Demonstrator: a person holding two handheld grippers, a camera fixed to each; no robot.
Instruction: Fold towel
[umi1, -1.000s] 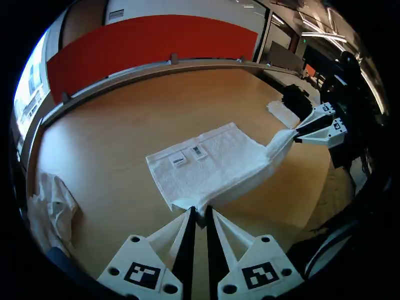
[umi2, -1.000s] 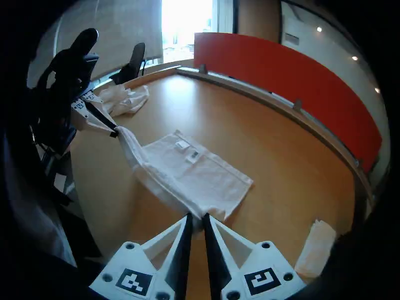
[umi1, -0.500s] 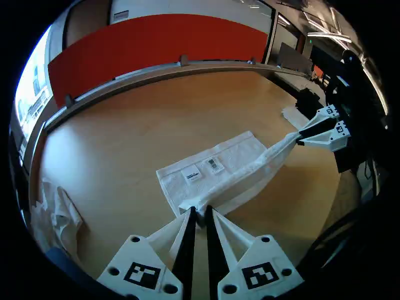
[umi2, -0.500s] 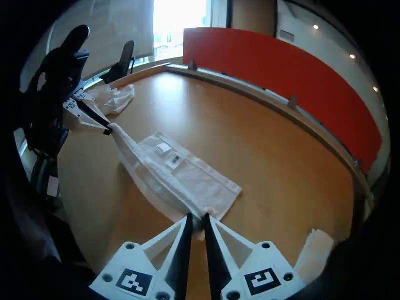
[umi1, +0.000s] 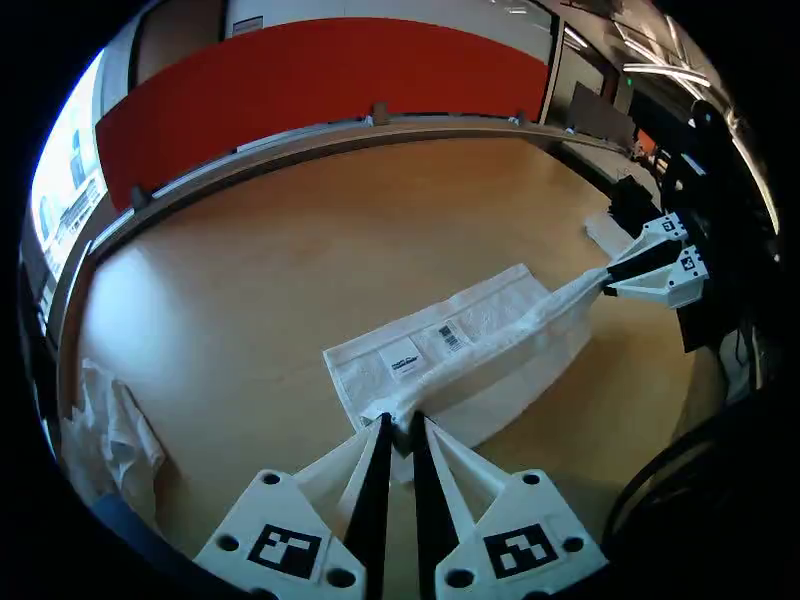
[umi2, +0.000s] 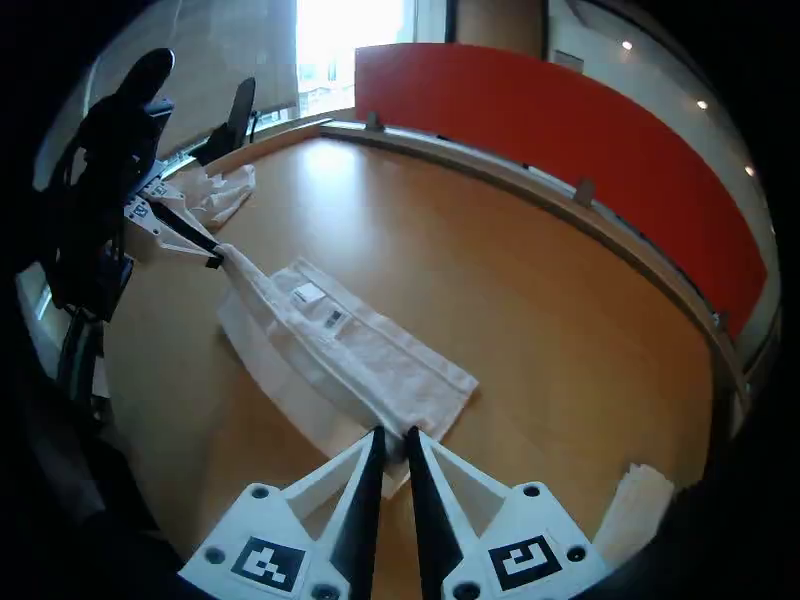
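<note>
Forward goes the lifted edge: left tongs (umi1: 400, 425) and right tongs (umi2: 393, 435) each pinch a towel (umi1: 470, 330) corner; keep it taut, land edges flush.

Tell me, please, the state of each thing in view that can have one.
towel: partly folded, far strip flat on the table with labels up, near edge lifted and stretched between the two grippers.
left gripper: shut on one corner of the towel.
right gripper: shut on the other corner.
crumpled cloth: bunched in a heap near the table edge.
</note>
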